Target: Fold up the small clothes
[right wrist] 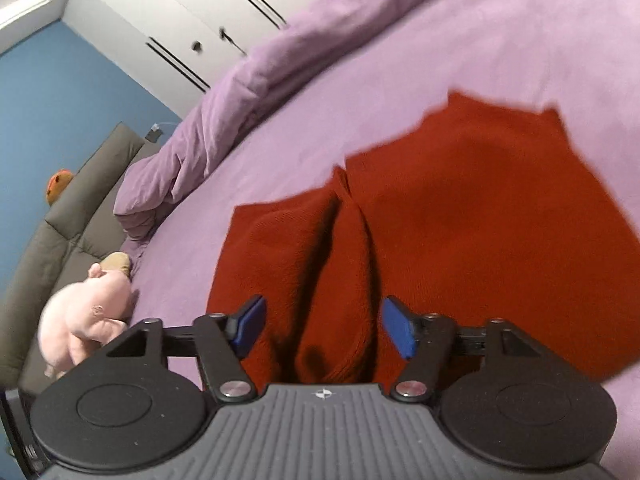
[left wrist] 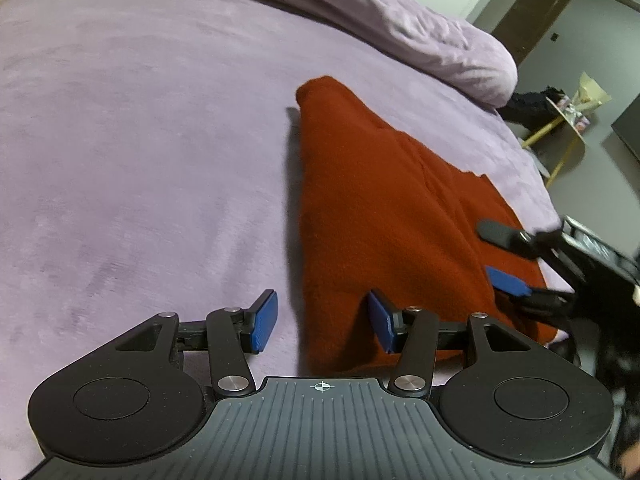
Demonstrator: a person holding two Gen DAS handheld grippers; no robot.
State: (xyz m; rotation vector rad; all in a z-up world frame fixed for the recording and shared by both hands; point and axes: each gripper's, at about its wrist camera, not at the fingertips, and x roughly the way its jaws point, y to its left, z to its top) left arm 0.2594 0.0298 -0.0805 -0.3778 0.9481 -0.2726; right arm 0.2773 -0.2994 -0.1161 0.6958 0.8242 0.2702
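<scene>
Red cloth [left wrist: 360, 208] is spread on the purple bed [left wrist: 140, 140], middle right of the frame. Left gripper [left wrist: 322, 320] and right gripper [right wrist: 322, 326] are held open; nothing is gripped.

L gripper [left wrist: 322, 322]: jaws apart, roughly half spread, blue pads facing each other, nothing pinched btwn them. Tilted downward, both linkage arms splayed evenly from the body. R gripper [right wrist: 322, 326]: jaws also apart, pads not pressing on anything, pointed down at a shallower slant. In the L wrist view the R gripper [left wrist: 498, 254] shows at the right edge, blurred, one black finger above and one blue pad below, gap btwn them clear. No hand or sleeve clearly visible.
</scene>
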